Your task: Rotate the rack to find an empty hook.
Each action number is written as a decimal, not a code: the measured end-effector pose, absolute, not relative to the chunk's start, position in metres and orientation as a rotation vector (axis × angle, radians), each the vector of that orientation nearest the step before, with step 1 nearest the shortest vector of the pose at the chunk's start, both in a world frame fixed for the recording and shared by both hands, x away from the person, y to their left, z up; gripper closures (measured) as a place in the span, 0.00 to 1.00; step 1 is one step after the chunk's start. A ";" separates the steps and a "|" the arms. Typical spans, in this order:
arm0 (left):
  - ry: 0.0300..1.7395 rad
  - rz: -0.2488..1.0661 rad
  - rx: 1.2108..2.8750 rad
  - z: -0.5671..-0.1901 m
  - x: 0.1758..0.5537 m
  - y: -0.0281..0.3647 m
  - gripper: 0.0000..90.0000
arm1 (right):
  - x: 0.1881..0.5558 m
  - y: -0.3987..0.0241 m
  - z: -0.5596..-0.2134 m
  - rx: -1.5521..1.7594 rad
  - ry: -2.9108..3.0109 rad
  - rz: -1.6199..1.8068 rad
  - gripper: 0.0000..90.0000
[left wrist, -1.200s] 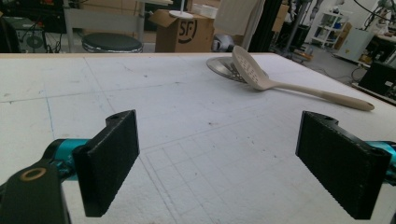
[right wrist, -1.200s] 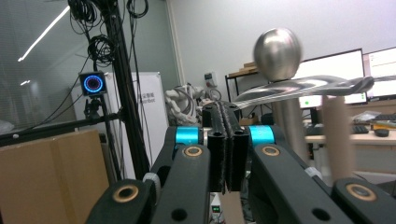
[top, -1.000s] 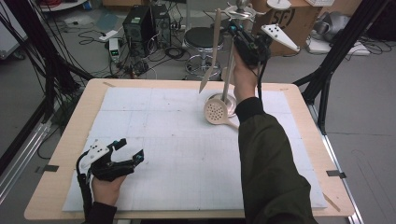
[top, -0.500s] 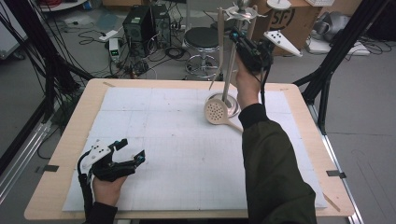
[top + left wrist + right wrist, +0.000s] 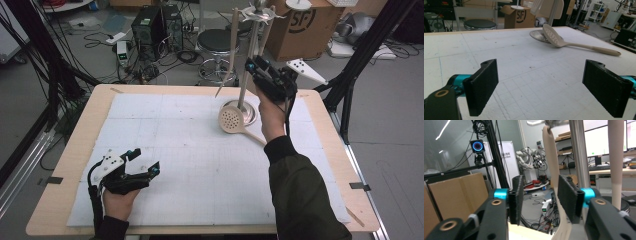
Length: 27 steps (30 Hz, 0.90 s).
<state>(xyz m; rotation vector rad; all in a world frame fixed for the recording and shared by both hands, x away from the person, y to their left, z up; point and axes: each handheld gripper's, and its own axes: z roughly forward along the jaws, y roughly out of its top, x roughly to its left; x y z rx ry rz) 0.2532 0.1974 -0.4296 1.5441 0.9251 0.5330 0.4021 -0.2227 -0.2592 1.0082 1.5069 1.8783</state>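
Observation:
A beige slotted spoon [image 5: 232, 120] [image 5: 554, 36] lies on the white mat, its head leaning on the round base of a metal utensil stand [image 5: 248, 75] and its handle pointing toward the person. Another beige utensil [image 5: 231, 55] [image 5: 551, 157] hangs from the stand's top. My right gripper [image 5: 255, 67] [image 5: 540, 192] is raised beside the pole; its jaws have just been opening and nothing is between them. My left gripper [image 5: 146, 160] [image 5: 540, 82] rests on the mat at the front left, open, holding nothing.
The white mat [image 5: 175, 150] covers most of the wooden table [image 5: 80, 140]. Beyond the far edge stand a stool [image 5: 220, 40], a cardboard box [image 5: 300, 25] and a computer tower [image 5: 155, 25]. Black frame posts [image 5: 370, 45] flank the table.
The right gripper held the slotted spoon up by its handle; it has let go, and the spoon now lies on the mat. The right hand came down a little beside the pole.

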 end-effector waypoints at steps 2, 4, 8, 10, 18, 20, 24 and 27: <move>0.927 0.538 1.542 -0.430 0.253 0.197 0.15 | 0.399 -0.224 -0.265 1.025 1.520 1.865 0.55; 0.925 0.538 1.548 -0.430 0.253 0.196 0.15 | 0.396 -0.227 -0.271 1.036 1.520 1.869 0.55; 0.920 0.538 1.555 -0.429 0.253 0.194 0.15 | 0.391 -0.233 -0.278 1.048 1.528 1.849 0.52; 0.919 0.540 1.556 -0.429 0.252 0.194 0.15 | 0.388 -0.235 -0.281 1.047 1.535 1.842 0.51; 0.917 0.540 1.557 -0.429 0.252 0.193 0.15 | 0.382 -0.240 -0.299 1.066 1.591 1.800 0.52; 0.917 0.541 1.554 -0.429 0.252 0.193 0.15 | 0.382 -0.242 -0.305 1.093 1.599 1.791 0.52; 0.919 0.540 1.553 -0.430 0.252 0.193 0.15 | 0.381 -0.247 -0.320 1.147 1.611 1.763 0.52; 0.918 0.539 1.557 -0.430 0.252 0.193 0.15 | 0.381 -0.250 -0.331 1.180 1.621 1.752 0.52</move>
